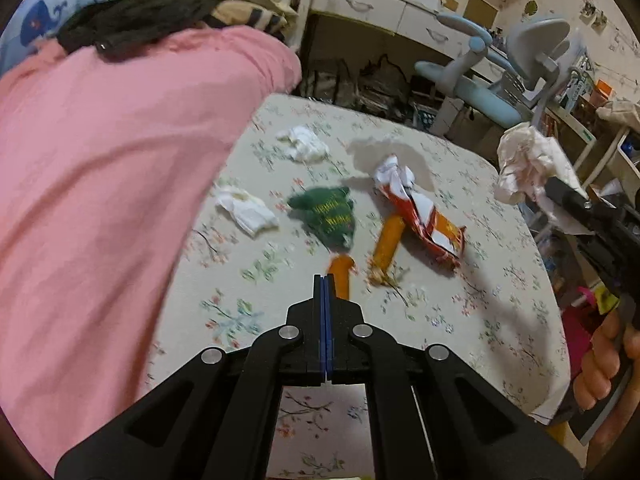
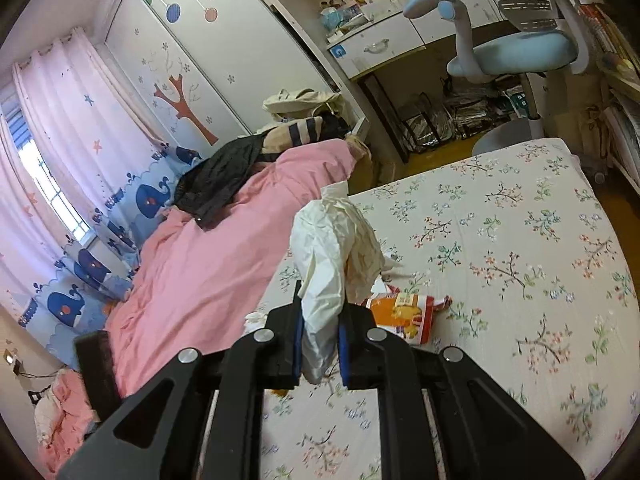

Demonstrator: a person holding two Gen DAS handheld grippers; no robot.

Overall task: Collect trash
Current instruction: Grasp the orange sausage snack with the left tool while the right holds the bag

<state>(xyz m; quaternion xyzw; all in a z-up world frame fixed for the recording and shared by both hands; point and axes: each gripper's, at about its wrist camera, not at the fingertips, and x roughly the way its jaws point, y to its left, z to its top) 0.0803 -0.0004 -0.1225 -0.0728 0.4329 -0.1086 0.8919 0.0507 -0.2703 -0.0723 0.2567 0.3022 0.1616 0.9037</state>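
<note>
Crumpled paper sat clamped in the right gripper above the floral bedspread; the left gripper was closed, empty.

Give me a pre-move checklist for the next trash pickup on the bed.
1. Right tool grips the crumpled paper: ok, pads clamp it.
2. Left tool free for a pickup: ok, nothing between its pads.
3. Left tool open to grasp: not ok, shut.
4. Trash left on the bedspread: snack wrapper, two white tissues, orange tube: not ok.
5. Green knit item is trash: cannot tell.
6. Bin location: cannot tell, none in view.
</note>
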